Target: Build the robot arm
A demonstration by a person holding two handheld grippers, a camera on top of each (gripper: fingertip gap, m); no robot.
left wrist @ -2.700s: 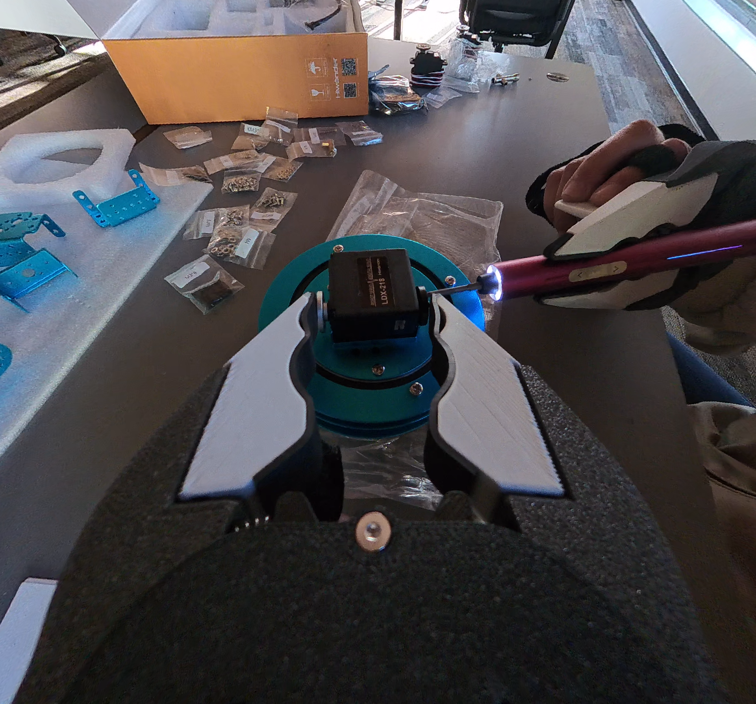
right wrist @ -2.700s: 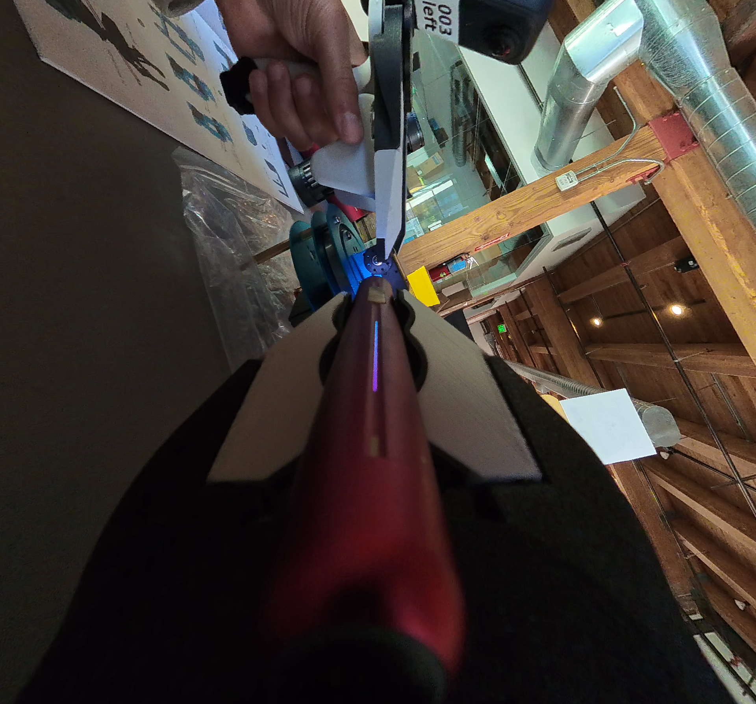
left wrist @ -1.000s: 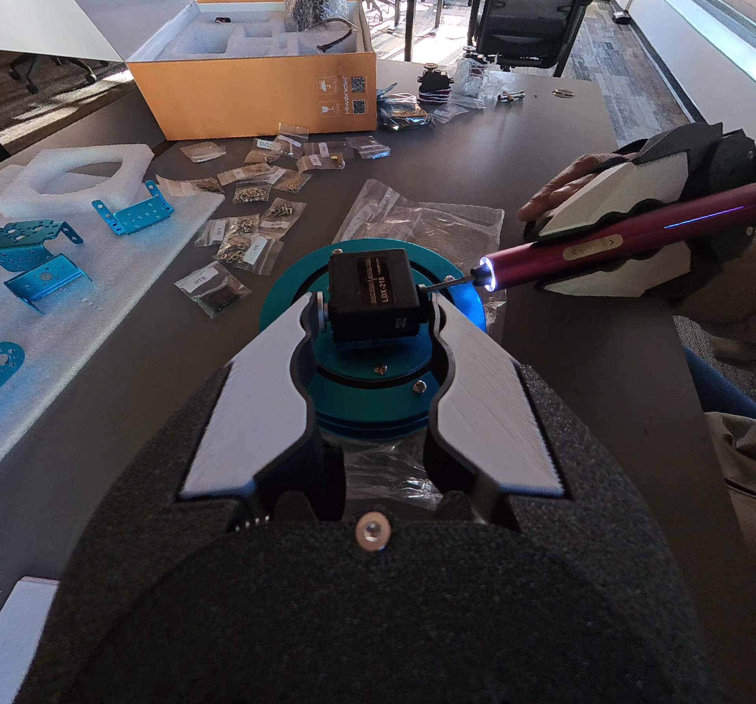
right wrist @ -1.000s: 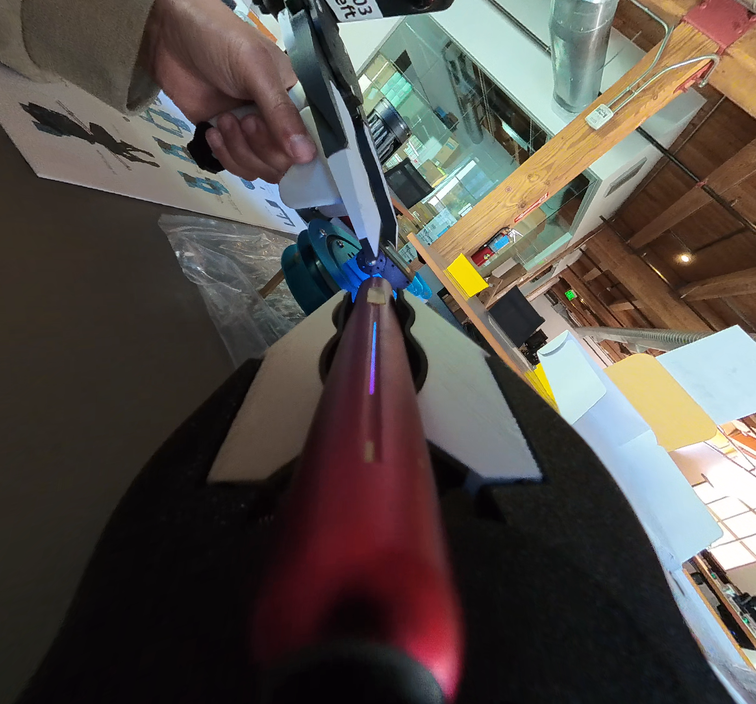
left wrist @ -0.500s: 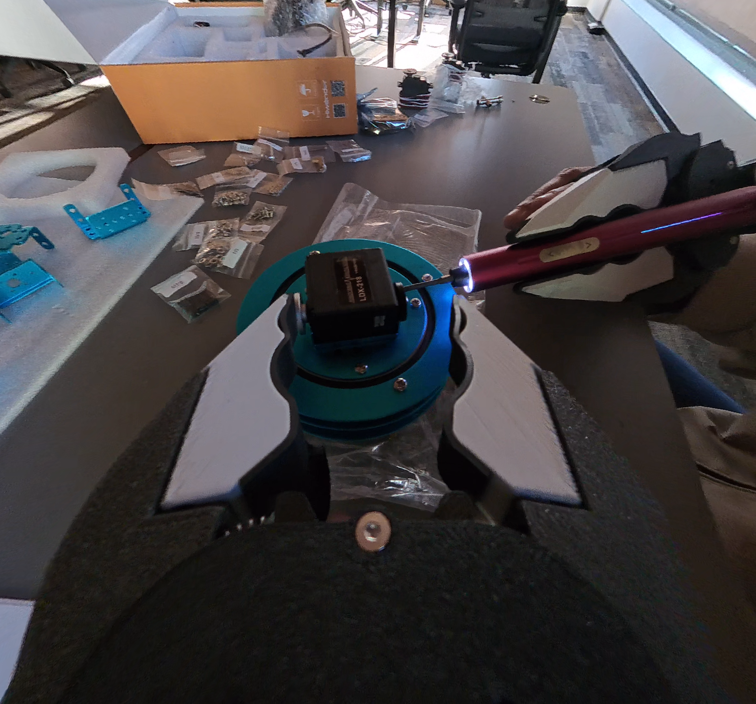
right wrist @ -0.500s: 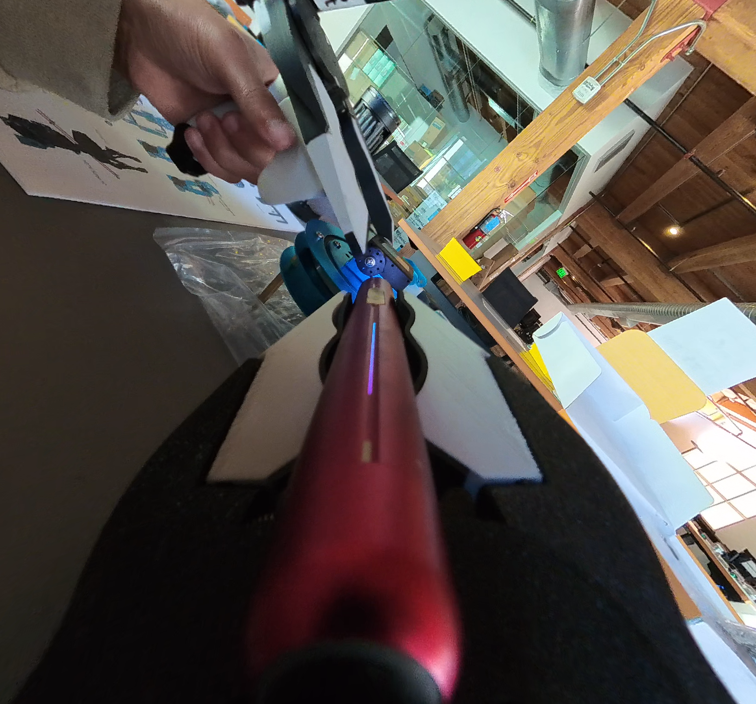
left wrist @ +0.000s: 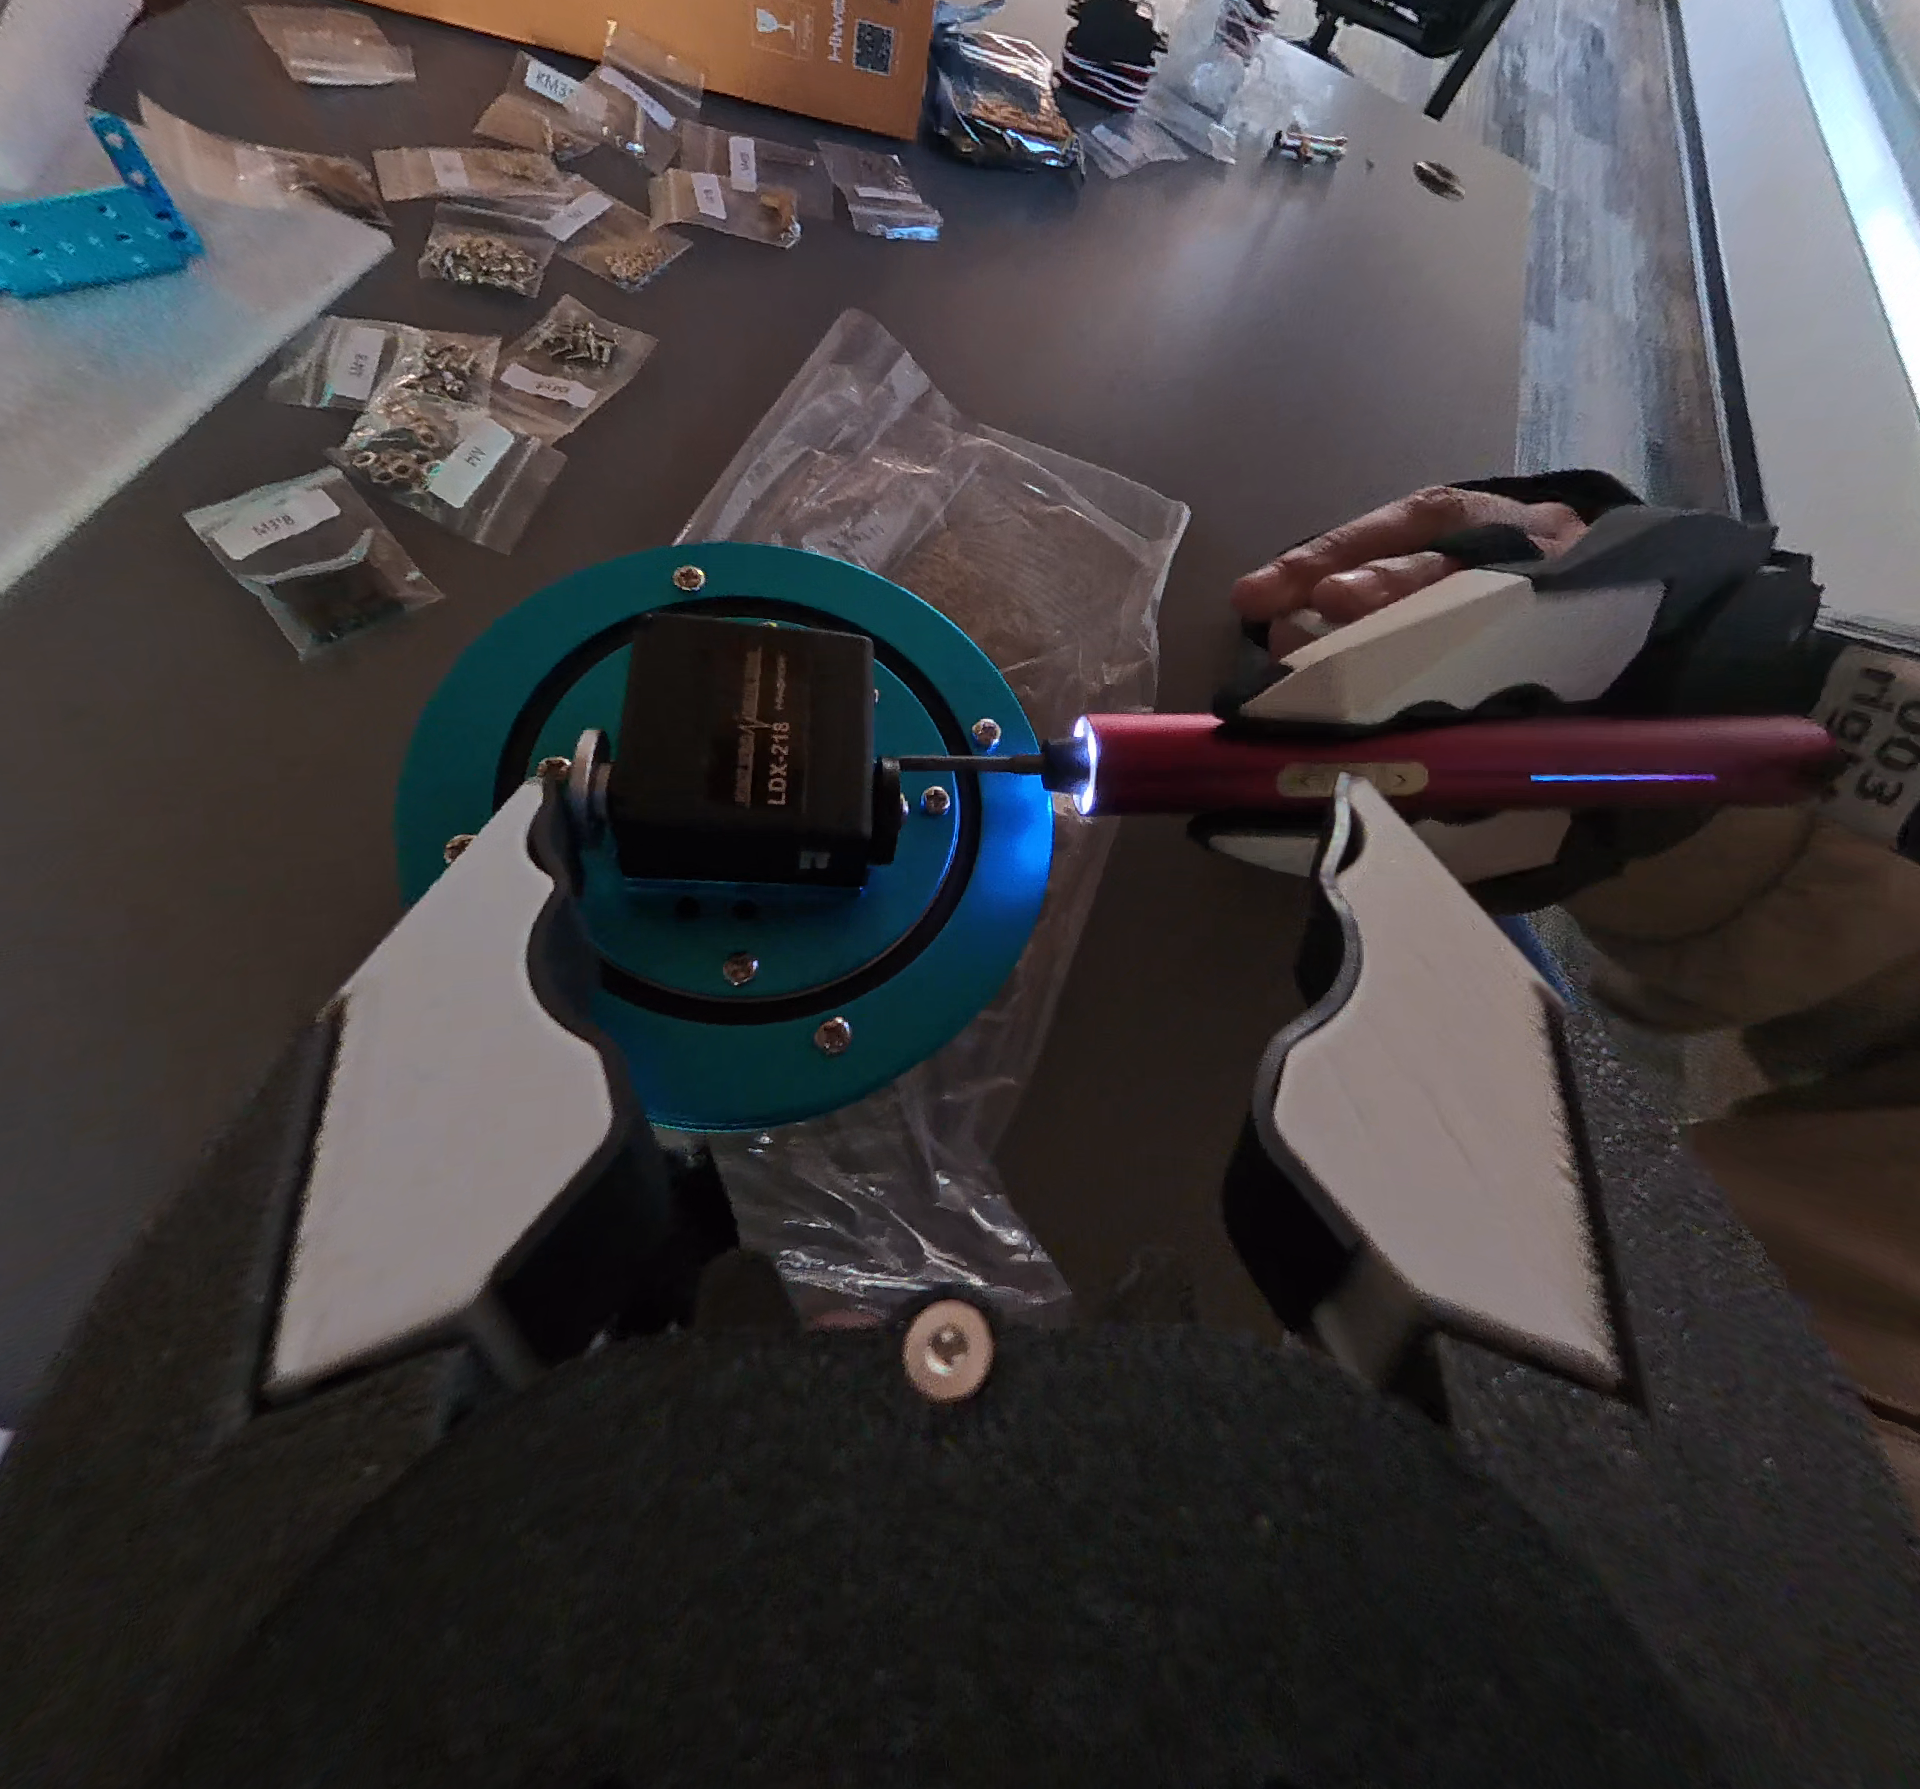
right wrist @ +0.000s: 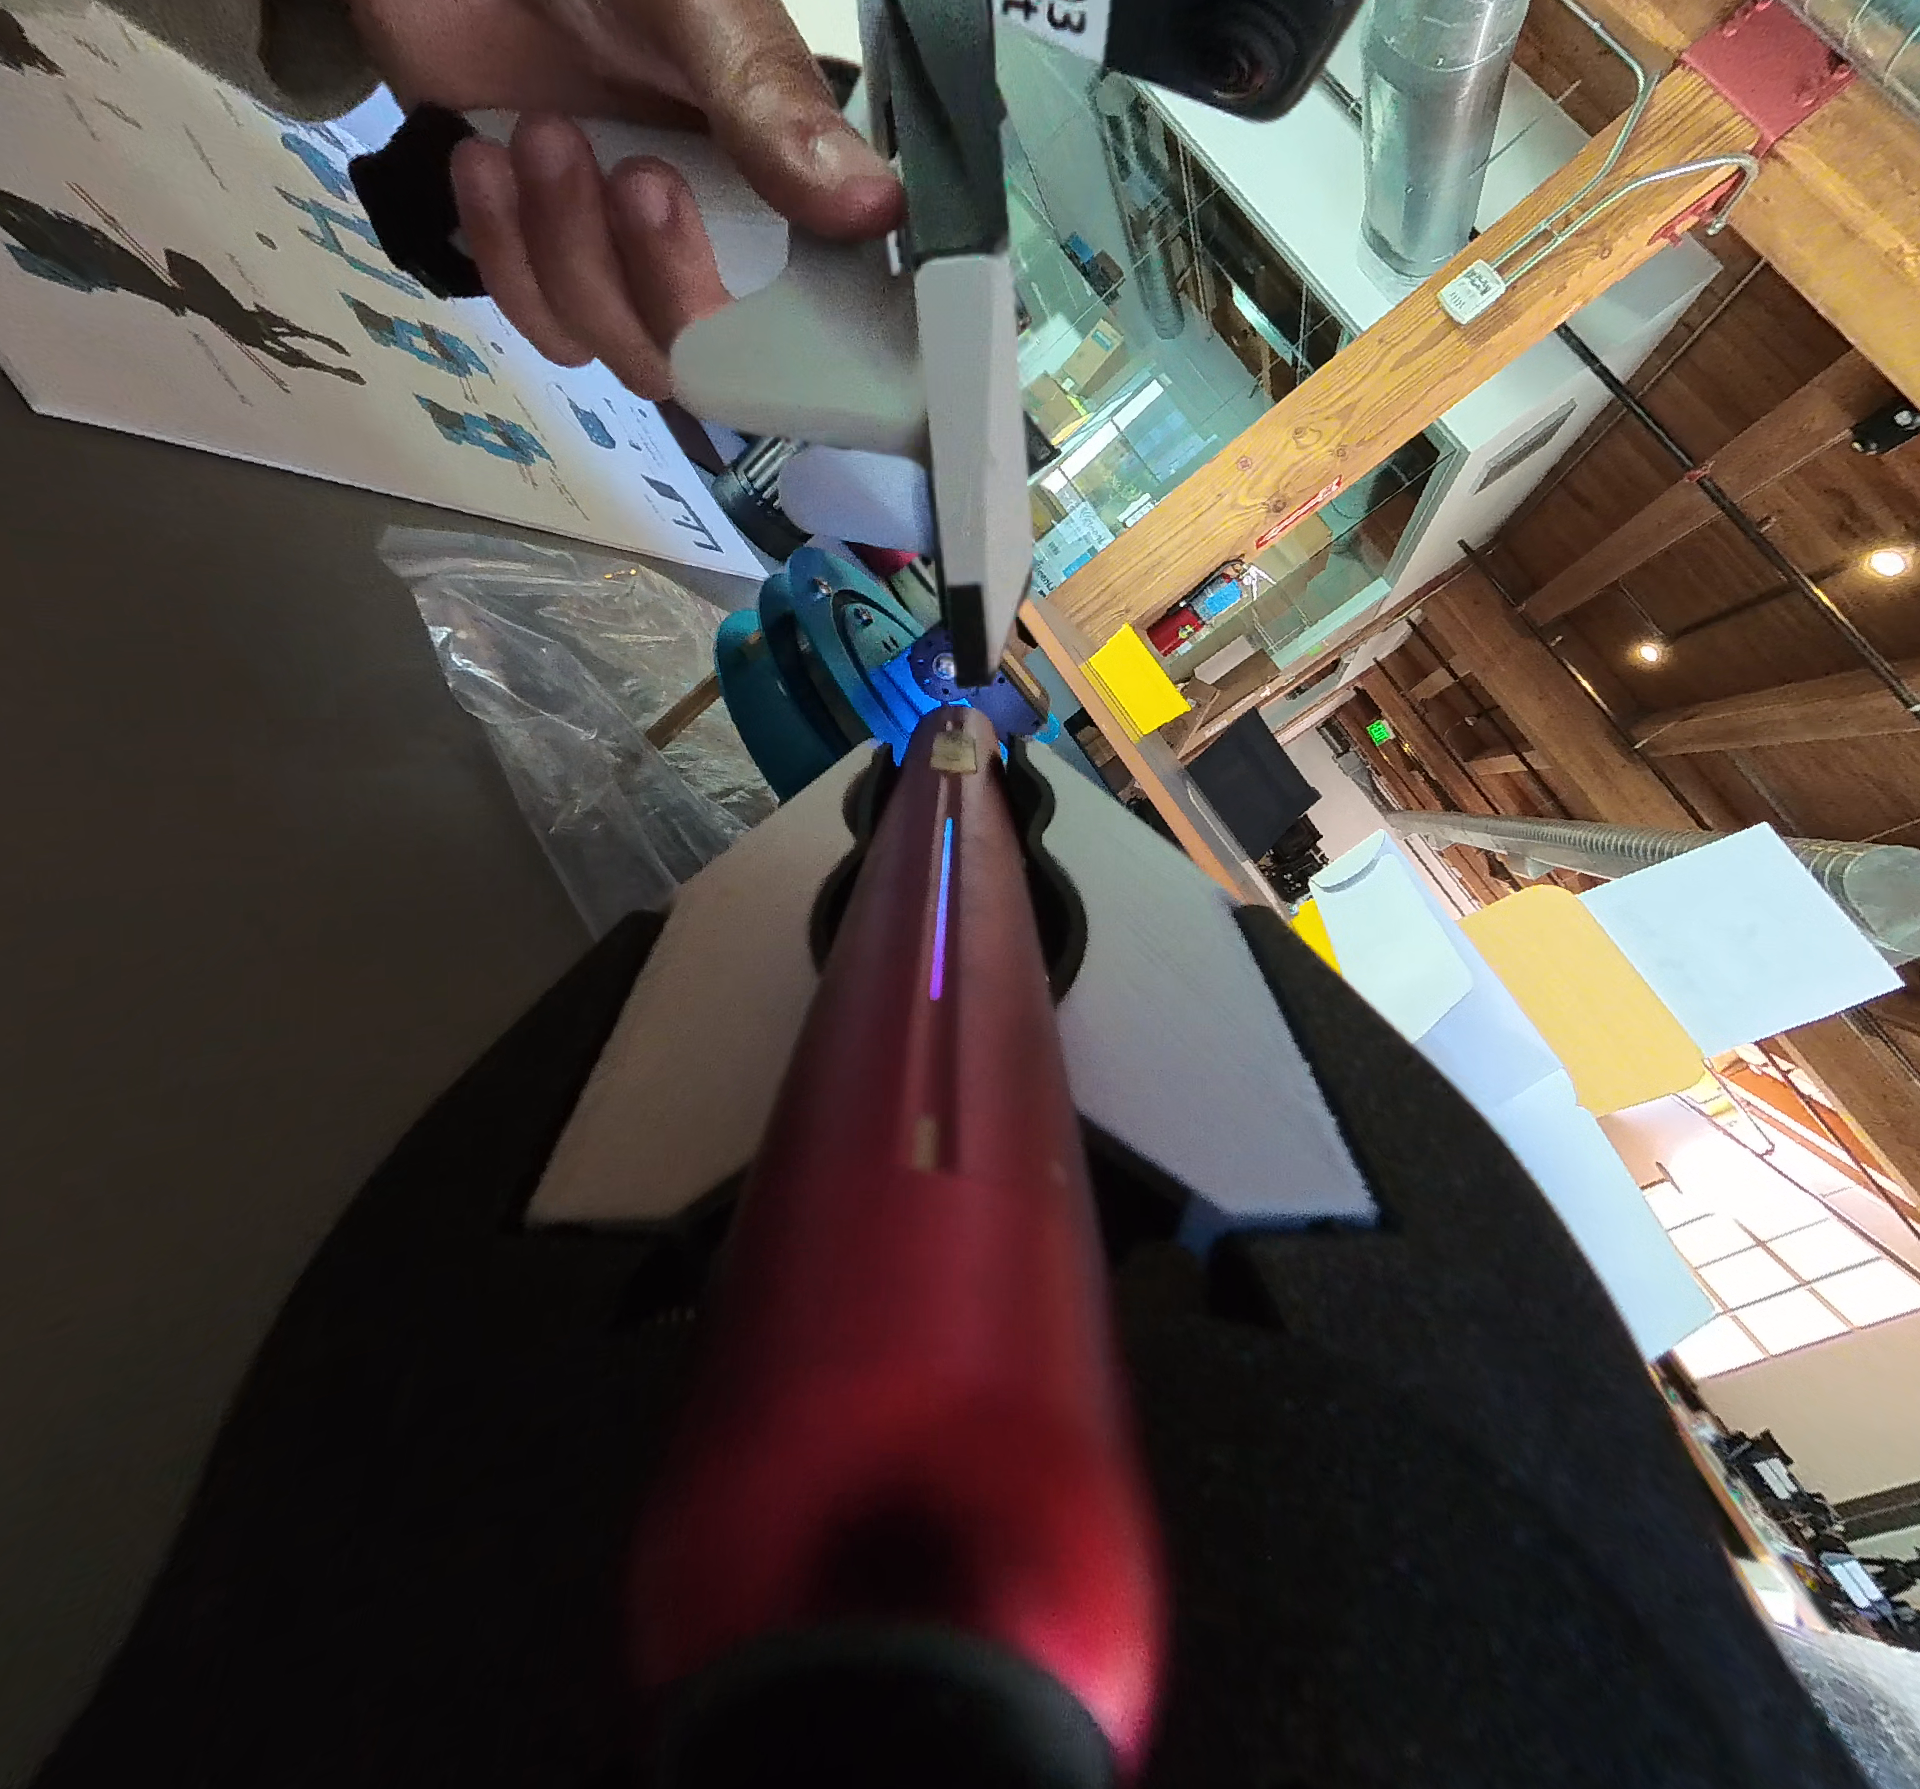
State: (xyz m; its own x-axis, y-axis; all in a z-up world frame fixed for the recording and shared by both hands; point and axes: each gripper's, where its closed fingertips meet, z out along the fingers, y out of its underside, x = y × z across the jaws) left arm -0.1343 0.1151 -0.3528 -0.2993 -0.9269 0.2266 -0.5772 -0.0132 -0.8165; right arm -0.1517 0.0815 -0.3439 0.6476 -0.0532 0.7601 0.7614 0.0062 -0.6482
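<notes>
Dark table (left wrist: 1195, 305); left gripper (left wrist: 935, 794) spread wide around servo (left wrist: 743, 752); right gripper (right wrist: 940, 752) clamps screwdriver (right wrist: 914, 1168)

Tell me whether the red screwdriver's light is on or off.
On. The red screwdriver glows white at its tip beside the black servo, and a blue-violet line is lit along its barrel.

We see our left gripper (left wrist: 935, 866) spread wide, holding nothing; its left fingertip (left wrist: 520, 825) sits just beside the black servo (left wrist: 743, 752), which stands upright on the round teal base (left wrist: 717, 1043) resting partly on a clear plastic bag (left wrist: 935, 472). Our right gripper (right wrist: 940, 773) clamps the red electric screwdriver (left wrist: 1403, 778), lying level, tip light glowing, its thin bit touching the servo's right side.
</notes>
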